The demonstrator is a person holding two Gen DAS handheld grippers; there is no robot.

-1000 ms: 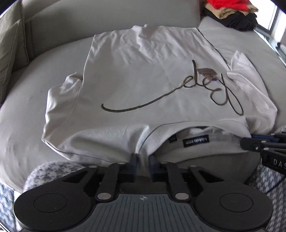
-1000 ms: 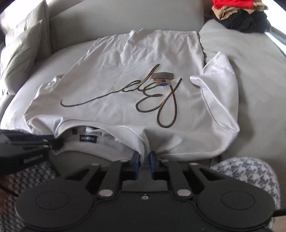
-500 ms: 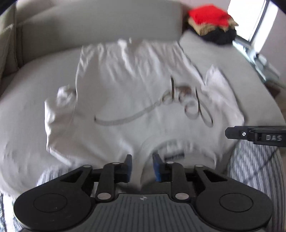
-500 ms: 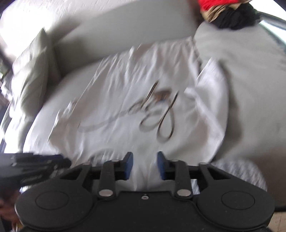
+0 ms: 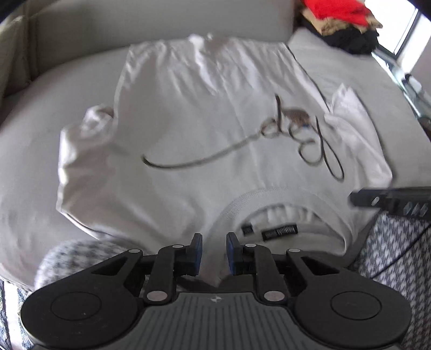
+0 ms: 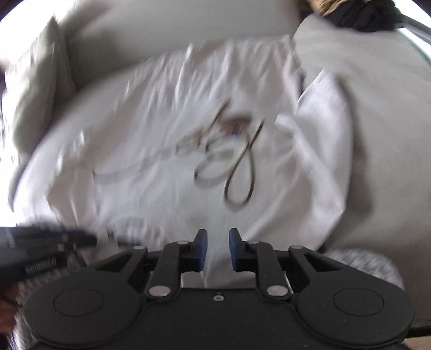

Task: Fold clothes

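Basically the white t-shirt [image 5: 194, 129] lies spread face up on the grey sofa seat [image 5: 32, 150], script print across the chest, collar [image 5: 280, 199] and neck label toward the camera, hem up against the sofa back. No fold shows across the body; it is one flat layer with wrinkles. The sleeve on the right of the view [image 5: 358, 129] looks flipped or bunched inward a bit, and the one on the left of the view [image 5: 91, 126] is crumpled at its end. So the shirt is laid out flat, but sleeves and body folds are all left to do, as far as I can judge.

Left gripper [image 5: 214, 251] sits at the near edge beside the collar, fingers apart with cloth showing in the gap, clamped on nothing. Right gripper [image 6: 217, 249] is at the shoulder edge, fingers likewise parted over fabric, not pinching it. The right wrist view is badly motion-blurred, so whether the pads touch the cloth I cannot tell.

Around: a pile of other clothes, red and black [image 5: 342, 24], at the far right end of the sofa, well apart from the shirt. A cushion [image 6: 35, 88] stands at the left by the sofa back. A houndstooth-patterned fabric [image 5: 398, 255] shows at the near edge below the shirt; it may be the person's clothing. Nothing lies on the shirt; the bunched sleeves need smoothing
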